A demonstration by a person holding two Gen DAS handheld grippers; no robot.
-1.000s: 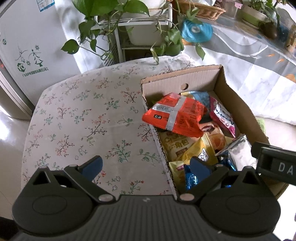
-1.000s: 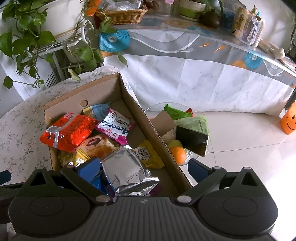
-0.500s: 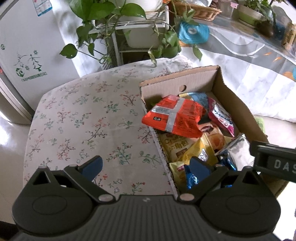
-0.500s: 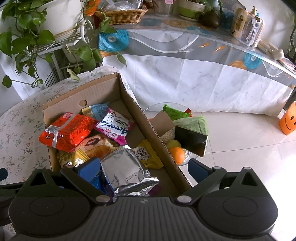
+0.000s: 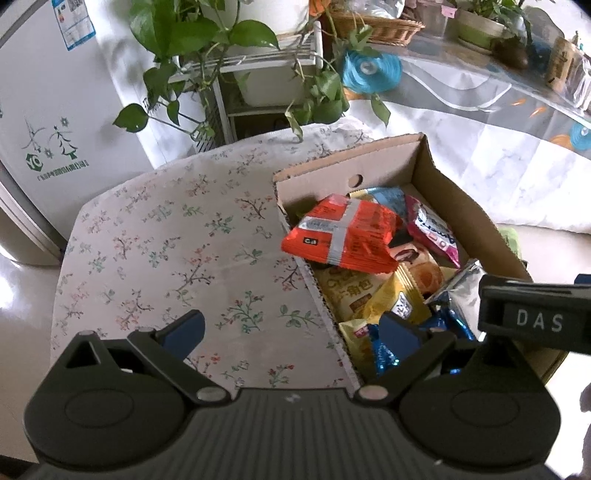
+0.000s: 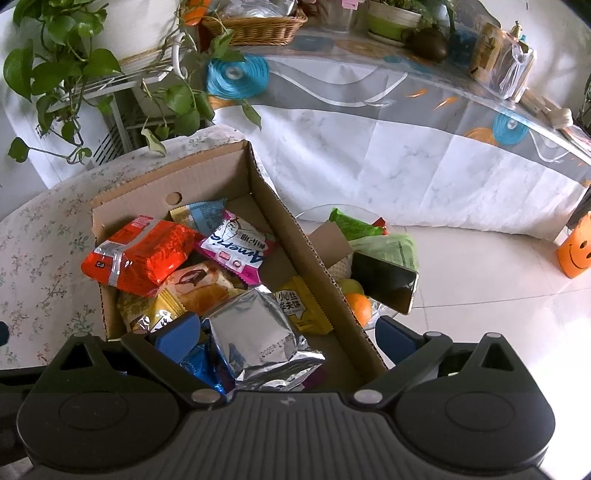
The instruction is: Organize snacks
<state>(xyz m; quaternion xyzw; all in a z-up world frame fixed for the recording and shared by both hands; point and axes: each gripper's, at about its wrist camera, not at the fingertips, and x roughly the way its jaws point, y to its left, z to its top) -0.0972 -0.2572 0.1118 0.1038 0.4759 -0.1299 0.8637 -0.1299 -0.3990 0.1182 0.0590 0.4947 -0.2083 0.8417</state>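
1. The cardboard box (image 6: 295, 240) sits on the right-hand edge of the floral tablecloth (image 5: 166, 240), open-topped and crowded with snack packets.
2. The orange packet (image 6: 144, 254) lies at about 10 o'clock in the box as the right wrist view shows it, its corner riding over the box's left wall.
3. Just beside it at 12 o'clock is a blue-and-yellow packet (image 6: 201, 216), and the pink packet (image 6: 236, 251) overlaps that one.
4. Below these lie a bread packet (image 6: 201, 286) and a small yellow packet (image 6: 299, 304) against the right wall.
5. A silver foil packet (image 6: 258, 332) fills the near end at 6 o'clock, with a blue wrapper (image 6: 207, 363) tucked beside it.
6. The left gripper (image 5: 291, 330) is spread wide and holds nothing; one finger hangs over the cloth, the other over the box's near corner, straddling the left wall.
7. The right gripper (image 6: 288, 334) is likewise wide apart and empty, with its left finger above the blue wrapper and its right finger outside the box, so the right wall stands between them.
8. Outside the box at 3 o'clock sit a phone (image 6: 384, 282), an orange fruit (image 6: 358, 308) and a green packet (image 6: 354, 225).
9. Trailing plants (image 6: 55, 70) hang at 11 o'clock and a wicker basket (image 6: 255, 24) stands at 12 o'clock on the long table (image 6: 388, 96).
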